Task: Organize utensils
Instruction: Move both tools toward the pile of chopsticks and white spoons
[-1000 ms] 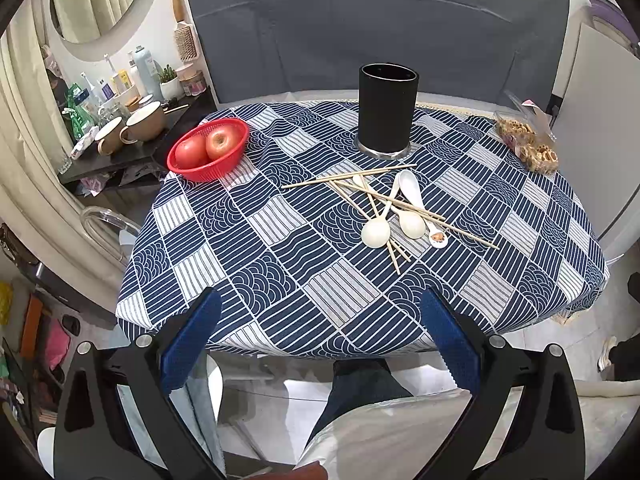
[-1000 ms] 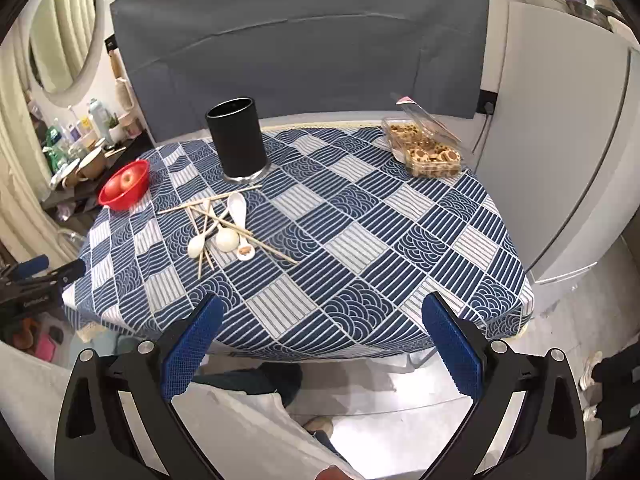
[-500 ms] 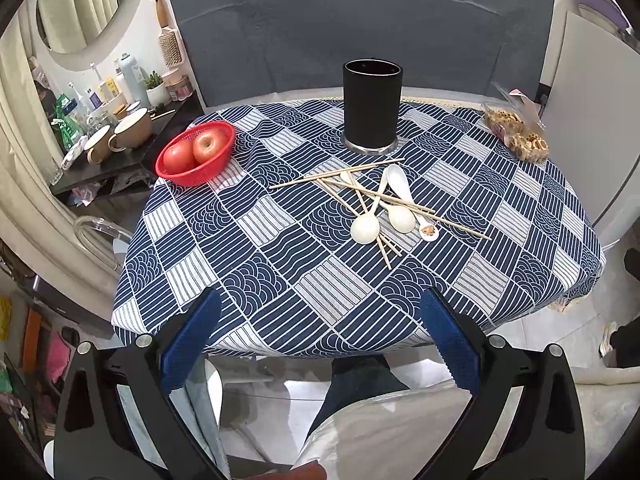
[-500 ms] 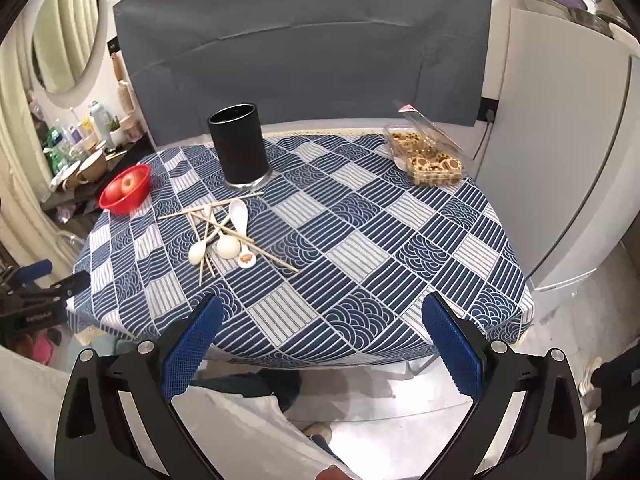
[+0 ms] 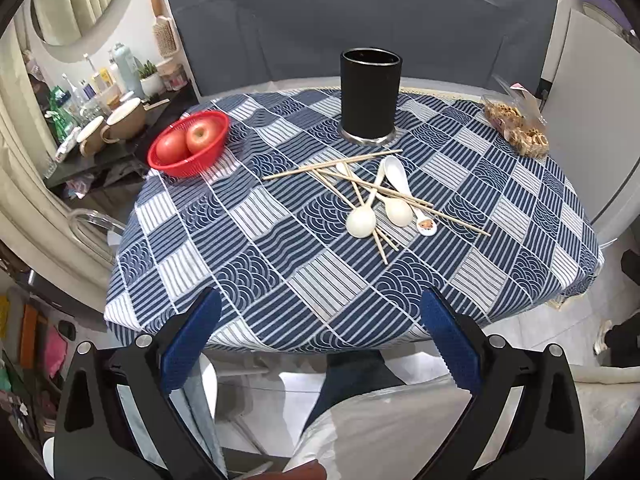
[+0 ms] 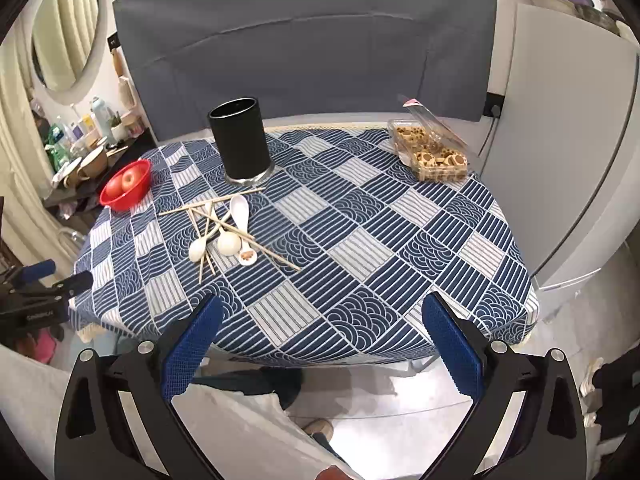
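A tall black utensil holder stands upright at the far side of a table with a blue patterned cloth. In front of it lies a loose pile of wooden chopsticks and white spoons, crossed over each other. My left gripper hangs open at the table's near edge, well short of the pile, with nothing between its blue pads. My right gripper is open too, over the near edge and to the right of the pile. The left gripper's tip also shows at the right wrist view's left border.
A red basket with two apples sits at the table's left. A clear box of cookies is at the far right. A side shelf with mugs and bottles stands left; a white fridge right. A person's legs show below.
Both views have shifted slightly, with the table moving a little lower and closer in frame. The utensils and holder lie as before, and both grippers stay open.
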A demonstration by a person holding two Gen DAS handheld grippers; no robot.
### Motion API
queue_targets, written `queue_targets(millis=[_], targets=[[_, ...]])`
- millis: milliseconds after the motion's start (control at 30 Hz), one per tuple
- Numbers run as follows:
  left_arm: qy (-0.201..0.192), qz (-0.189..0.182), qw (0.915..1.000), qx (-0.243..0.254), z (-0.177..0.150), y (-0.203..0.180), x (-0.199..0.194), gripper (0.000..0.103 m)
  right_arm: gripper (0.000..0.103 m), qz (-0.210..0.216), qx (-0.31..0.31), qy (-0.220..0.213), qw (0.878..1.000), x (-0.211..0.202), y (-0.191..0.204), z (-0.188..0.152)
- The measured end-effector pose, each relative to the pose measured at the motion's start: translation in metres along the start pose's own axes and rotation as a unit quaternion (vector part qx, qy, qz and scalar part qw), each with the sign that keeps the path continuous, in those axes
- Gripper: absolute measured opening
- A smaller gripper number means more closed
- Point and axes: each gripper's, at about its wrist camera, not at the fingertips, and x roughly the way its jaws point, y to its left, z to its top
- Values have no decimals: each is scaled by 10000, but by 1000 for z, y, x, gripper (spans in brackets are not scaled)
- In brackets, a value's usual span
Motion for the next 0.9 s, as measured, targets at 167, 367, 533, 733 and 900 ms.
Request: queue_targets(millis=[167,367,533,733,900], targets=[[70,-5,10000,42,1,-4,4,97,95,-3,21,61,10000,3,-3,0],[200,-60,9998,47,4,-5,10,97,95,13,23,153,9999,9,-5,2],[303,-86,9995,25,7,-5,14,97,95,87,-12,277,9996,18,-4,5],[410,-43,9991,-45,12,0,20,97,95,166,-60,429,9989,30,-1,9],[491,-19,9988,22,20,0,27,97,95,165,-158,540,9983,42,2,17]])
